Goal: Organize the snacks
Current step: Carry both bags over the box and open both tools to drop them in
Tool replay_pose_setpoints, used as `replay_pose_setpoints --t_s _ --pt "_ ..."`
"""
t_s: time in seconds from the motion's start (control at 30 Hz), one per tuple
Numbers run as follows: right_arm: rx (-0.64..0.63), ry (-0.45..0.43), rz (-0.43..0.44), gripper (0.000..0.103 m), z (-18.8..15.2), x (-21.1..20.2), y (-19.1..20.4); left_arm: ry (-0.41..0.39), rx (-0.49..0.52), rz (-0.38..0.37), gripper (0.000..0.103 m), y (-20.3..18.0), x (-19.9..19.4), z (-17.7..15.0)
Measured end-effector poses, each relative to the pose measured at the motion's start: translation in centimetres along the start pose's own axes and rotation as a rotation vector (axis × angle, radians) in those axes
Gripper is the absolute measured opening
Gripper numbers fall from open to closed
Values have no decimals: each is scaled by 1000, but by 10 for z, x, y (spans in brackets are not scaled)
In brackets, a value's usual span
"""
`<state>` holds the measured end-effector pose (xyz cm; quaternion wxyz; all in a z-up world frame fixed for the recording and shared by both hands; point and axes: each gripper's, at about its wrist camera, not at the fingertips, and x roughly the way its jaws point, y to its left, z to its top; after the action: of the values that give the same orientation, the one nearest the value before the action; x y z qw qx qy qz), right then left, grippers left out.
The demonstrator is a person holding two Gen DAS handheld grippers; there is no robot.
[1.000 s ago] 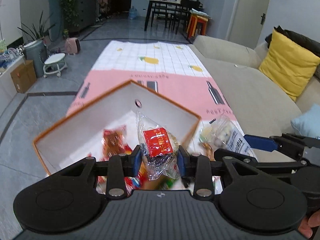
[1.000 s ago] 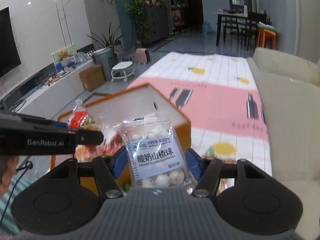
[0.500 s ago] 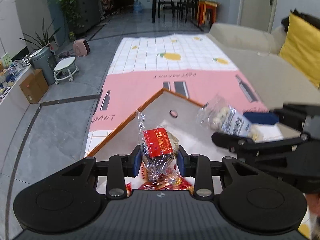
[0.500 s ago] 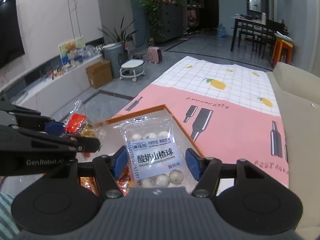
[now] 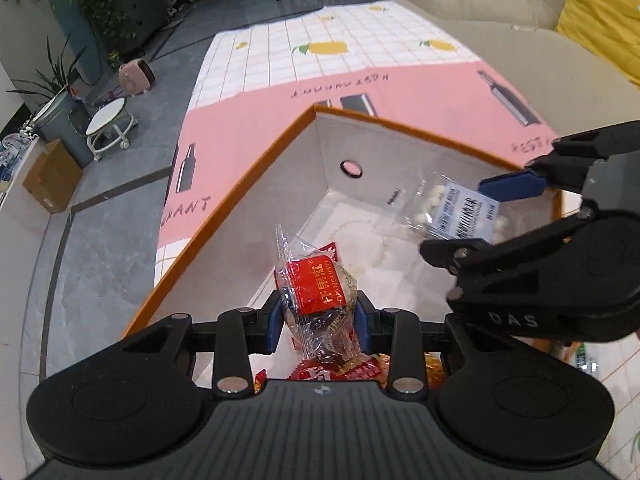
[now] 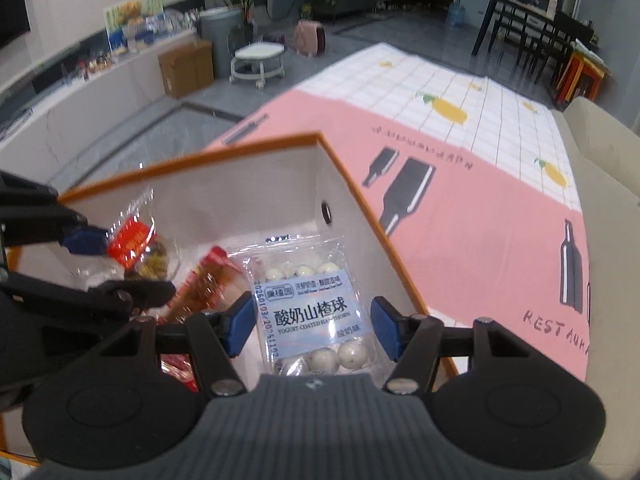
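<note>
The left claw (image 5: pixel 319 318) is closed on a clear packet with a red label (image 5: pixel 316 286), its blue pads pinching the crinkled film low down so the packet stands up ahead of the fingers. The right claw (image 6: pixel 314 322) carries a flat bag of yogurt-coated hawthorn balls (image 6: pixel 312 312); its blue pads look a little clear of the bag's edges, so whether they press it cannot be told, though the bag hangs between them in the left wrist view.

Both packets hover over the open orange-rimmed box (image 5: pixel 256 196), the red-labelled one at its near side, the hawthorn bag to the right of the left claw. Beneath the claws, more red-wrapped snacks (image 5: pixel 340 370) lie in the box.

Both packets look light and soft: thin slippery film, loose contents that shift and could crush. A hold on the sealed edge or the flat middle likely suits best.

The box stands on the pink and white checked cloth (image 6: pixel 472 184) over the surface.
</note>
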<state>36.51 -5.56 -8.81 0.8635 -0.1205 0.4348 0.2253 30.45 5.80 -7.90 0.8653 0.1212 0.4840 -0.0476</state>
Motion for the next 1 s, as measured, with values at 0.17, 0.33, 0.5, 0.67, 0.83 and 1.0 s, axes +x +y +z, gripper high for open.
replay_pose_setpoints --t_s 0.17,0.33,0.5,0.67,0.83,1.0 --pt "-17 53 -4 60 -3 15 0 42 43 21 40 -4 16 0" --pt "-80 92 -35 61 -2 26 7 83 69 40 40 -5 30 -2" --pt "-116 115 -49 61 1 31 15 112 59 50 42 0 36 -5" --pt "-156 138 -73 62 2 36 20 112 60 63 48 6 36 -6" --pt "-158 153 -76 62 4 37 21 112 63 55 58 4 31 -8" --pt "-141 140 -73 65 6 31 19 90 74 40 72 2 25 -7"
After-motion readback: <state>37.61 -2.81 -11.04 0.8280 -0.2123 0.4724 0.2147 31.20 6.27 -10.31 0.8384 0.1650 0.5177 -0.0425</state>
